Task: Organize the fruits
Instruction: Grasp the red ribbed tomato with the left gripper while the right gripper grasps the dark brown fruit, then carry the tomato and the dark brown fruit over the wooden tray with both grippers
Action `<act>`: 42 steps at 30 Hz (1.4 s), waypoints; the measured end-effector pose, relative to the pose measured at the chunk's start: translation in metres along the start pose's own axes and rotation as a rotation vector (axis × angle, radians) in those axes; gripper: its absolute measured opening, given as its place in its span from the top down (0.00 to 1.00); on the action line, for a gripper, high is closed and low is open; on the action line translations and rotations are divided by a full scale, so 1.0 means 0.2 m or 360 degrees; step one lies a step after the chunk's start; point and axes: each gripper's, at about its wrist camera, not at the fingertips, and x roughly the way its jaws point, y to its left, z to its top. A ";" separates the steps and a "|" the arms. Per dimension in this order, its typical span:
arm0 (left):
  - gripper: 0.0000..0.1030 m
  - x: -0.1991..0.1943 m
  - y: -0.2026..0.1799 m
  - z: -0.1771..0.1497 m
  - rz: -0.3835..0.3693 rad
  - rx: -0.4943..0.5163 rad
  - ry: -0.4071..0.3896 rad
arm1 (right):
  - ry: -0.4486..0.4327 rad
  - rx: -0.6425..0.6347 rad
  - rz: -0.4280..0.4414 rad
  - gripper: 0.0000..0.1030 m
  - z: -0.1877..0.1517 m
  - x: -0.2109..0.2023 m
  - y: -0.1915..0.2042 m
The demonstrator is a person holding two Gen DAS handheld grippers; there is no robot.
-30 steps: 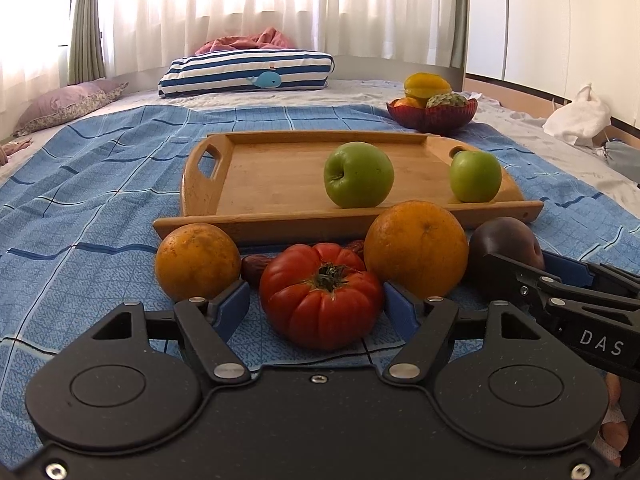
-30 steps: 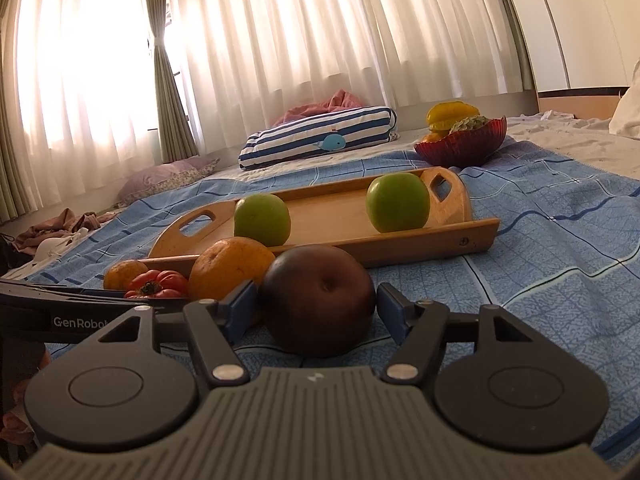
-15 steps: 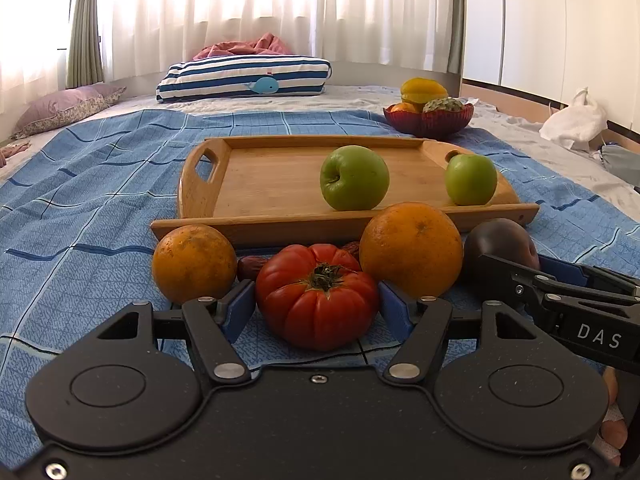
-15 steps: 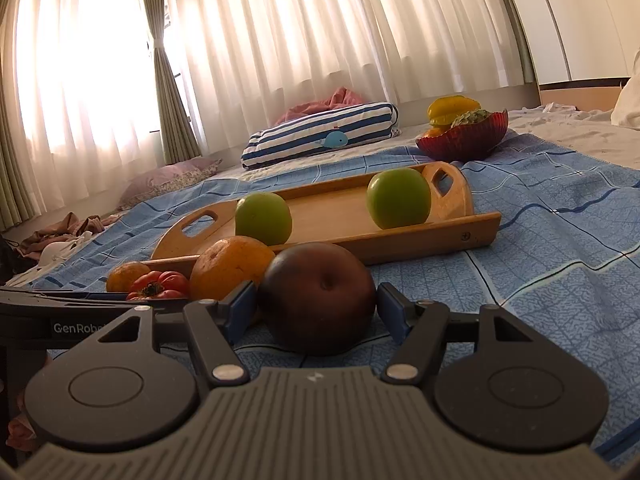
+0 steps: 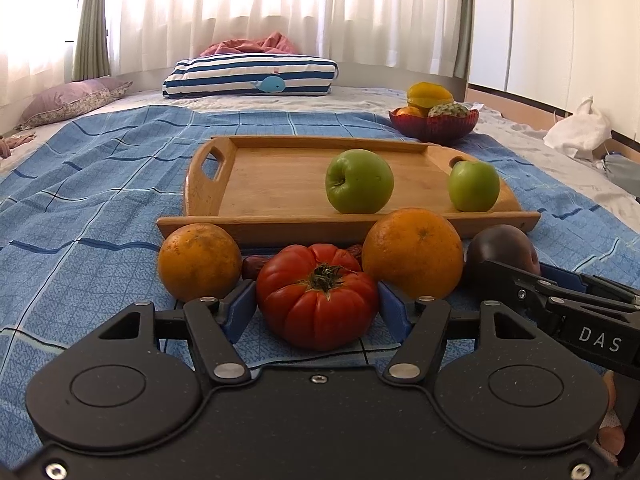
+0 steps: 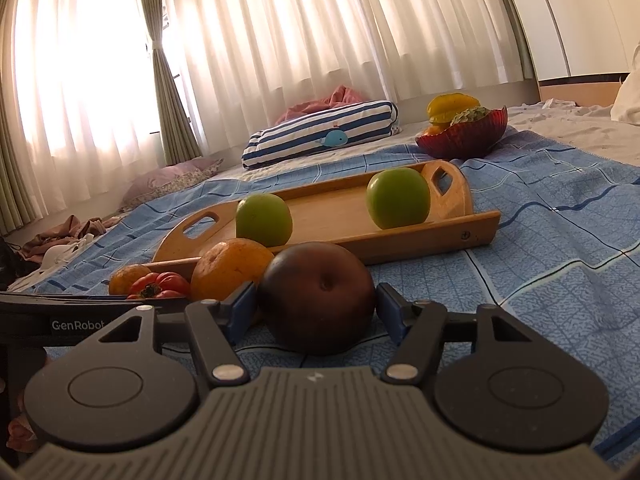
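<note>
A ribbed red tomato (image 5: 318,300) rests on the blue blanket between the blue pads of my left gripper (image 5: 318,309); both pads touch its sides. A dark purple plum (image 6: 316,300) also lies on the blanket, inside my right gripper (image 6: 316,309), whose jaws are closing with the pads meeting its sides. Two oranges (image 5: 199,266) (image 5: 414,252) flank the tomato. Behind them, a wooden tray (image 5: 272,184) holds two green apples (image 5: 359,181) (image 5: 473,186).
A small brown date (image 5: 250,267) lies between the left orange and the tomato. A red bowl (image 5: 434,124) with starfruit and other fruit stands past the tray's right end. A striped whale pillow (image 5: 252,78) lies at the far end, a white bag (image 5: 576,132) to the right.
Both grippers' pads have moved inward, the left pair onto the tomato and the right pair onto the plum. Neither hand nor any fruit has shifted.
</note>
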 end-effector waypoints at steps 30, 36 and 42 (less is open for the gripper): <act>0.38 -0.05 0.09 0.32 0.0081 -0.0020 -0.0110 | -0.0112 0.0024 -0.0048 0.36 0.35 0.01 -0.02; 0.38 -0.02 0.12 0.44 0.0049 -0.0030 -0.0122 | -0.0104 0.0094 -0.0059 0.36 0.51 0.10 -0.09; 0.38 0.07 0.13 0.56 0.0015 -0.0037 -0.0101 | -0.0027 0.0169 -0.0116 0.36 0.65 0.23 -0.19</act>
